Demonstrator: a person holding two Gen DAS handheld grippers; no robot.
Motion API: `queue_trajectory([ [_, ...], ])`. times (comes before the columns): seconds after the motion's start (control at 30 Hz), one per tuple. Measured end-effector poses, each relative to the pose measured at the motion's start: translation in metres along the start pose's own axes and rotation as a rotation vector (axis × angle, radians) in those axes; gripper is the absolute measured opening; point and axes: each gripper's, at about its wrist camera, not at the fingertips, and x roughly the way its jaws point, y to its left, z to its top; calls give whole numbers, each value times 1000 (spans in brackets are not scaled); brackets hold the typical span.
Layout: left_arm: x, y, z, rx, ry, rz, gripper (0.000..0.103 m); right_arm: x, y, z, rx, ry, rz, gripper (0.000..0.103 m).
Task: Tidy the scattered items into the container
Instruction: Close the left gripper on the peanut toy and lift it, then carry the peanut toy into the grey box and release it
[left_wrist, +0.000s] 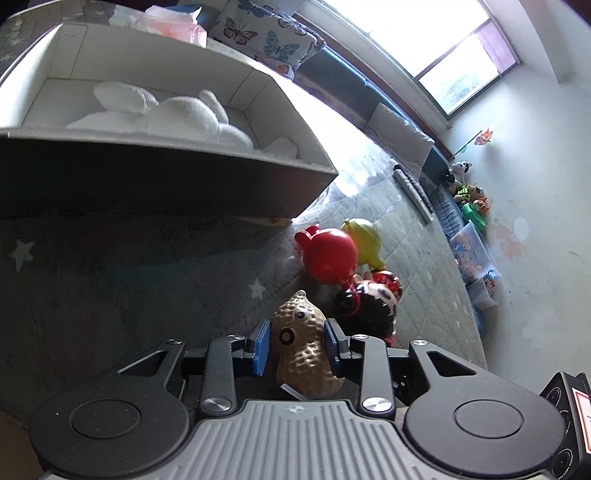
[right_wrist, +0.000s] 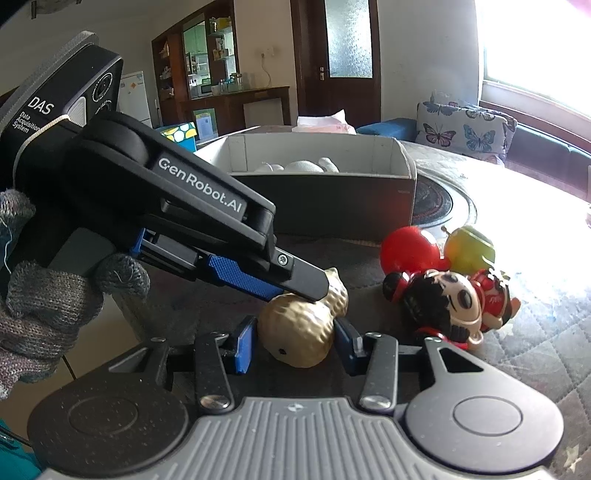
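Between both tongs (left_wrist: 297, 341), peanut toy (right_wrist: 301, 332)

A dark grey quilted cloth with pale stars (left_wrist: 110, 273) covers the near part of the supporting surface, giving way to a lighter quilted cover (left_wrist: 417, 266) farther right toward the window. On the far left sits a large open cardboard box with white inner walls (left_wrist: 173, 147). Right of it lie a glossy red round plastic toy (left_wrist: 328, 254) and a yellow-green round plastic toy (left_wrist: 364, 236), touching. Nearer lies a black-haired doll in red (left_wrist: 369, 299), and just left of it a tan dimpled peanut-shaped toy with eyes (left_wrist: 303, 343).
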Motion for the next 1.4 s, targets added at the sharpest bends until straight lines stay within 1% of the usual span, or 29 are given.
queue_trajectory([
  [0.13, -9, -6, 8, 23, -37, -14, 34, -4, 1, 11, -26, -29, -7, 45],
  [0.3, -18, -12, 27, 42, -89, -31, 34, -3, 0, 33, -58, -73, -21, 45],
  [0.5, -24, -17, 61, 56, -155, -46, 34, 4, -5, 67, -87, -127, -42, 45],
  [0.63, -22, -18, 86, 62, -196, -48, 34, 17, -12, 93, -96, -152, -59, 45],
  [0.73, -15, -15, 106, 58, -210, -47, 34, 31, -17, 109, -96, -159, -73, 45],
  [0.83, -4, -9, 124, 55, -210, -49, 33, 48, -24, 121, -80, -152, -84, 45],
  [1.0, 24, 8, 142, 23, -179, -61, 32, 76, -36, 128, -49, -114, -99, 45],
  [1.2, 49, 24, 148, -9, -142, -73, 32, 98, -44, 127, -36, -64, -117, 45],
  [1.4, 60, 31, 148, -24, -121, -71, 32, 108, -42, 122, -43, -33, -131, 45],
])
